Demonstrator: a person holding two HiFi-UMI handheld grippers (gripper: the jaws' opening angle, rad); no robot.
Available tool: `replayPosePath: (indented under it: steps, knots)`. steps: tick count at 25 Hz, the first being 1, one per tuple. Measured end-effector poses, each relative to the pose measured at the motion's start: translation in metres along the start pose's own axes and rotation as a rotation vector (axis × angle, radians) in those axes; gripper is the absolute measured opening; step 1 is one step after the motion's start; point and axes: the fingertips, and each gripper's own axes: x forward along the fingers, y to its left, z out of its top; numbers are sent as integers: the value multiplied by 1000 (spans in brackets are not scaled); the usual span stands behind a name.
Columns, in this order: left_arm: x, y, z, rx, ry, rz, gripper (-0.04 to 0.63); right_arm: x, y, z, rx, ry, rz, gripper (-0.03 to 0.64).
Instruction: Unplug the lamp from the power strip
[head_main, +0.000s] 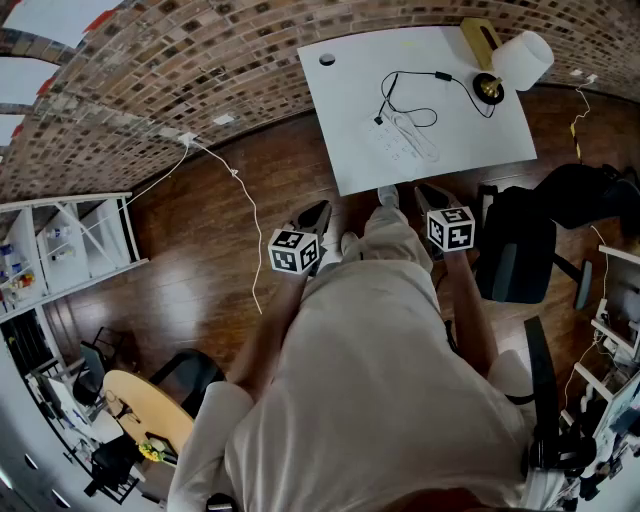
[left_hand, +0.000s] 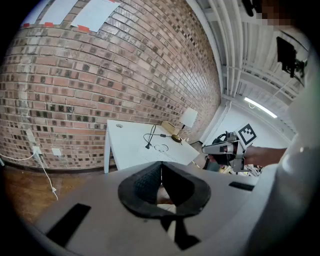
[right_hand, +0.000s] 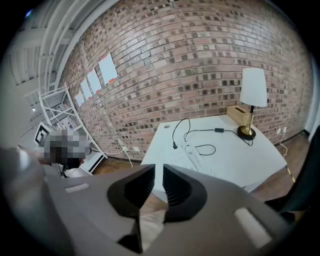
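While the person (head_main: 380, 380) stood back from the table (head_main: 480, 140), both grippers waited low, well apart from the plug (head_main: 379, 120).
The left gripper (left_hand: 161, 167) was shut and the right gripper (right_hand: 159, 172) had a small gap, both empty, likely because nothing needed holding yet. The lamp (head_main: 510, 68) stood at the far corner, its black cord (head_main: 412, 72) running to the power strip (right_hand: 192, 153) in the middle, where it looked plugged in. The table top was white, with a brick wall (head_main: 200, 60) behind and brown wood floor (head_main: 200, 250) below.
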Motion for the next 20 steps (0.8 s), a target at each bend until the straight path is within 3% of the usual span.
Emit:
replayPosePath:
  steps: [4,14,20]
  knots:
    - [33,13,25,42,13,21,6,35,-28,25,-19,29,18,37]
    - [115,10,79,-3,37,77,6,91,-64,102,-169,97,152,37]
    - [153,3,89,-7,75,92,6,118,-81,124,-244,138,229,37]
